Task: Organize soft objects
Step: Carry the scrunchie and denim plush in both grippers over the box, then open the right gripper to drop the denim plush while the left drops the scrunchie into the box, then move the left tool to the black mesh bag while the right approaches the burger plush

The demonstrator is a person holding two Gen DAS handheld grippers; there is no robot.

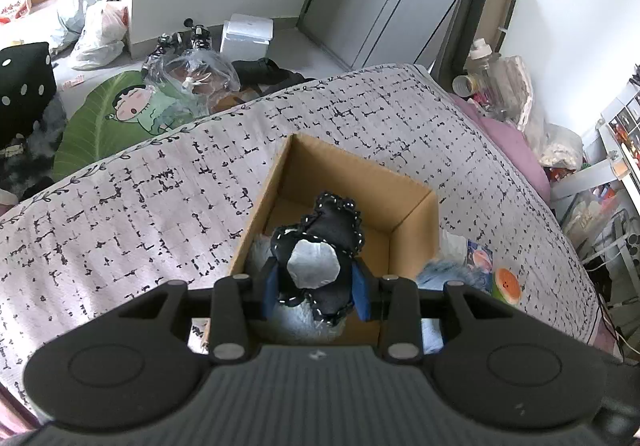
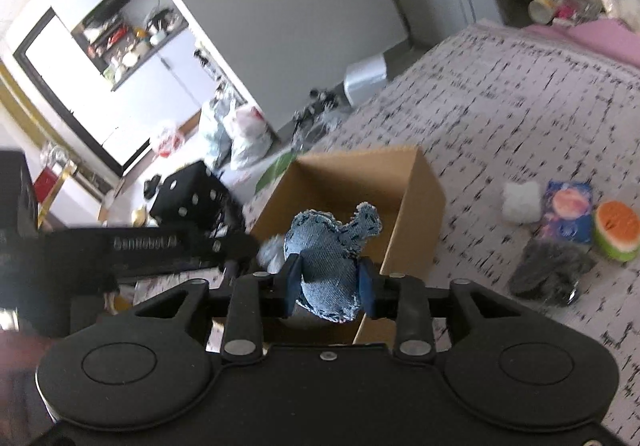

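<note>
Patterned bedspread (image 1: 140,198) carries an open cardboard box (image 1: 412,222), and you have both grippers over it. Your left gripper (image 1: 316,288) pinches a black stitched toy (image 1: 320,238) between its pads, jaws fairly narrow, the toy hanging over the box mouth with a pale blue plush (image 1: 296,320) already inside below it. Your right gripper (image 2: 330,286) has a denim toy (image 2: 326,258) between its pads, also over the box; blur keeps me from telling whether the pads press it. This looks like the drop-in step. Next, you likely open each jaw with the toy clear of the walls, then go for the watermelon toy (image 2: 616,230) and dark pouch (image 2: 548,270) lying beside the box.
</note>
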